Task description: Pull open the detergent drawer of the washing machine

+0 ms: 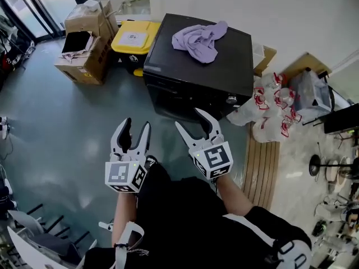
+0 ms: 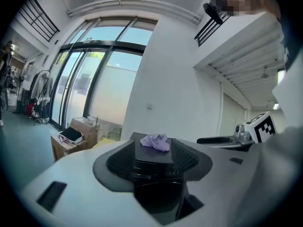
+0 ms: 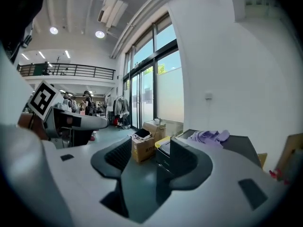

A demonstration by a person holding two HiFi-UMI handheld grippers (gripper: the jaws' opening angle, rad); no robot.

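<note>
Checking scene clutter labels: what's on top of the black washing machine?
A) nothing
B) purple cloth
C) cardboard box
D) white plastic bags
B: a crumpled purple cloth lies on the top of the washing machine, near its far edge in the head view.
</note>
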